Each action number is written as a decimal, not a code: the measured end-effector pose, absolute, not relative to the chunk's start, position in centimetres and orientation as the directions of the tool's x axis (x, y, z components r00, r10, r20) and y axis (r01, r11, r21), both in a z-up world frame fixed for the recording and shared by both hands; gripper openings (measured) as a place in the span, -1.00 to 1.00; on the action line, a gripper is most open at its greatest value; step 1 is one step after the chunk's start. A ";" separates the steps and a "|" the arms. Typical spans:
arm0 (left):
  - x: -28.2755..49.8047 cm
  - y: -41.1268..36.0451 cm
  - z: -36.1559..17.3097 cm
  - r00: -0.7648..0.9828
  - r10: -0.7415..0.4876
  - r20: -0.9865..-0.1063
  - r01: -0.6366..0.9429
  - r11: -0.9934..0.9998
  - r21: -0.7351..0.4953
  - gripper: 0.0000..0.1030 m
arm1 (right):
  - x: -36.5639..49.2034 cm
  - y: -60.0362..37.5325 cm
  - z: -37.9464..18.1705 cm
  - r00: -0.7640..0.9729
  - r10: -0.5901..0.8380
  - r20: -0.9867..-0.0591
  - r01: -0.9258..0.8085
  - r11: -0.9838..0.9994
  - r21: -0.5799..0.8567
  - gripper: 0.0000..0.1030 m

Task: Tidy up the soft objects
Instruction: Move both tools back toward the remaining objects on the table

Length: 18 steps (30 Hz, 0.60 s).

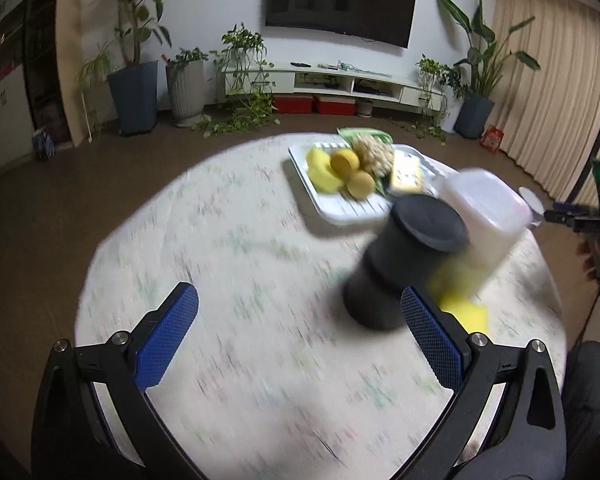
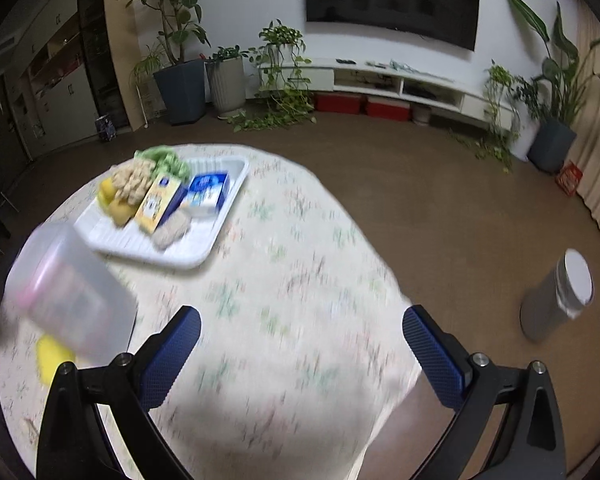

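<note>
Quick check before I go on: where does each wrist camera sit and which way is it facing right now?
Left wrist: above the table's near-left, facing the TV wall; black cylinder ahead; own open jaws, left gripper, right gripper's edge.
Right wrist: above the table's right edge, facing the same wall; grey canister on the floor; own open jaws, right gripper.
Shared: white tray, clear container.

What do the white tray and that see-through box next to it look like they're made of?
White tray: likely moulded plastic, smooth, with a ribbed floor and rounded rim. See-through box: probably frosted translucent plastic, since contents show through dimly; blur hides finer detail.
</note>
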State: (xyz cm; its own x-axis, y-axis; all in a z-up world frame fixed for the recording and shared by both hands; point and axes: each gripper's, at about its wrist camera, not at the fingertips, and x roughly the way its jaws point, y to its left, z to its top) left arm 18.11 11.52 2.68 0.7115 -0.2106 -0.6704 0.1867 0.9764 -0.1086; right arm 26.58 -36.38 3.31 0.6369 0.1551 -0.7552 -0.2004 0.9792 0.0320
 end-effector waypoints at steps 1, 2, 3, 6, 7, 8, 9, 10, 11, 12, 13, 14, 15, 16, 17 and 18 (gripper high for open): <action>17.3 11.4 2.4 0.710 -0.216 -0.670 0.188 0.975 -0.115 1.00 | 25.5 -36.3 3.0 0.634 0.164 -0.756 -0.199 0.979 0.045 1.00; 16.2 11.0 2.1 0.712 -0.219 -0.668 0.188 0.975 -0.120 1.00 | 24.6 -36.1 2.7 0.629 0.177 -0.757 -0.198 0.978 0.063 1.00; 14.8 10.4 1.8 0.709 -0.229 -0.667 0.195 0.973 -0.127 1.00 | 23.4 -35.9 2.3 0.622 0.191 -0.759 -0.197 0.977 0.084 1.00; 12.3 8.8 1.2 0.702 -0.250 -0.667 0.211 0.967 -0.141 1.00 | 20.6 -34.9 1.0 0.602 0.219 -0.768 -0.200 0.972 0.121 1.00; 11.0 8.0 0.9 0.700 -0.270 -0.661 0.222 0.962 -0.157 1.00 | 19.8 -34.3 0.6 0.594 0.233 -0.770 -0.206 0.969 0.135 1.00; 10.2 7.3 0.7 0.695 -0.285 -0.660 0.231 0.958 -0.171 1.00 | 19.0 -33.7 0.3 0.585 0.247 -0.773 -0.212 0.966 0.149 1.00; 9.3 6.5 0.3 0.688 -0.304 -0.659 0.243 0.952 -0.185 1.00 | 18.1 -32.9 -0.1 0.576 0.263 -0.774 -0.220 0.962 0.163 1.00; 8.7 5.7 0.1 0.684 -0.316 -0.657 0.251 0.948 -0.194 1.00 | 17.3 -32.0 -0.4 0.573 0.276 -0.772 -0.228 0.958 0.174 1.00; 7.7 4.6 -0.4 0.672 -0.338 -0.659 0.268 0.941 -0.208 1.00 | 16.8 -31.2 -0.5 0.566 0.285 -0.774 -0.238 0.955 0.177 1.00; 7.2 3.8 -0.8 0.660 -0.350 -0.665 0.283 0.936 -0.211 1.00 | 16.0 -30.2 -0.4 0.568 0.298 -0.767 -0.252 0.950 0.182 1.00; 6.6 2.8 -1.2 0.646 -0.355 -0.676 0.299 0.932 -0.205 1.00 | 15.4 -29.2 -0.2 0.575 0.321 -0.753 -0.268 0.943 0.197 1.00; 6.1 1.9 -1.6 0.634 -0.357 -0.686 0.314 0.930 -0.193 1.00 | 14.8 -27.9 -0.2 0.563 0.357 -0.745 -0.299 0.929 0.220 1.00; 5.4 0.8 -2.0 0.627 -0.355 -0.694 0.331 0.927 -0.175 1.00 | 14.6 -26.8 -0.3 0.543 0.380 -0.749 -0.326 0.917 0.229 1.00; 5.0 0.3 -2.2 0.625 -0.356 -0.695 0.339 0.925 -0.169 1.00 | 14.4 -25.5 -0.4 0.530 0.391 -0.753 -0.355 0.908 0.221 1.00; 4.6 -0.3 -2.4 0.625 -0.360 -0.693 0.346 0.923 -0.167 1.00 | 14.0 -24.0 -0.4 0.534 0.384 -0.754 -0.385 0.904 0.188 1.00; 4.4 -0.5 -2.4 0.627 -0.366 -0.688 0.347 0.922 -0.173 1.00 | 13.7 -23.0 -0.6 0.536 0.377 -0.756 -0.403 0.900 0.163 1.00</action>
State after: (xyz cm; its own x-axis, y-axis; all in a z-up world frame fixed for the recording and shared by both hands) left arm 4.41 -0.54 -2.43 0.6266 -0.3656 -0.6883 0.3471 0.9216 -0.1735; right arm 13.69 -22.98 -0.60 0.5359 0.3768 -0.7555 -0.4034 0.9004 0.1630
